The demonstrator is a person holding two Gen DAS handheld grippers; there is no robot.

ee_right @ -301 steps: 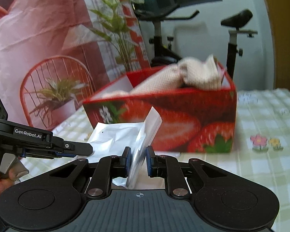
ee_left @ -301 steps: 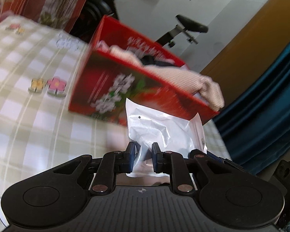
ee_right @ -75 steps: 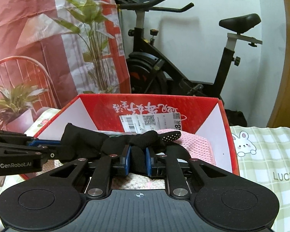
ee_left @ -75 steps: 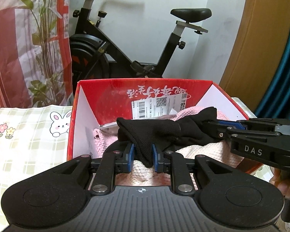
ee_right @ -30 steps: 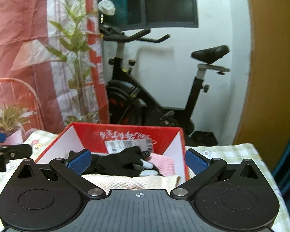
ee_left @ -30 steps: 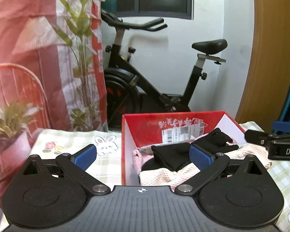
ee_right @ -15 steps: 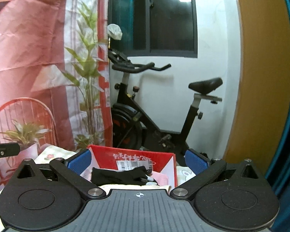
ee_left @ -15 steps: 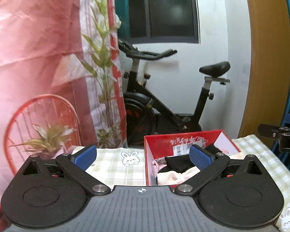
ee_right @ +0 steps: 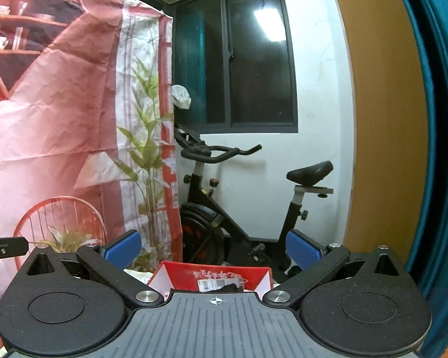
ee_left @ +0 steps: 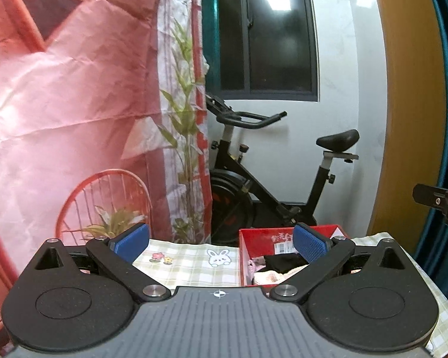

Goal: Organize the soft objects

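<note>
A red strawberry box (ee_left: 255, 246) stands on the checked tablecloth (ee_left: 188, 265) and holds a black glove (ee_left: 283, 261) on top of pink knitted cloth (ee_left: 268, 276). My left gripper (ee_left: 221, 243) is open and empty, held back from the box and above it. My right gripper (ee_right: 213, 247) is open and empty too, higher and farther back; the box (ee_right: 212, 276) shows low between its fingers. The right gripper's tip shows at the left wrist view's right edge (ee_left: 436, 200).
An exercise bike (ee_left: 254, 185) stands behind the table by a white wall and a dark window (ee_right: 239, 68). A red printed backdrop (ee_left: 59, 104) hangs at the left. A wooden door frame (ee_right: 382, 119) and a teal curtain (ee_right: 442, 149) are at the right.
Both grippers let go of the black glove in the box, opened wide, and have pulled back and up, so the box looks smaller and lower.
</note>
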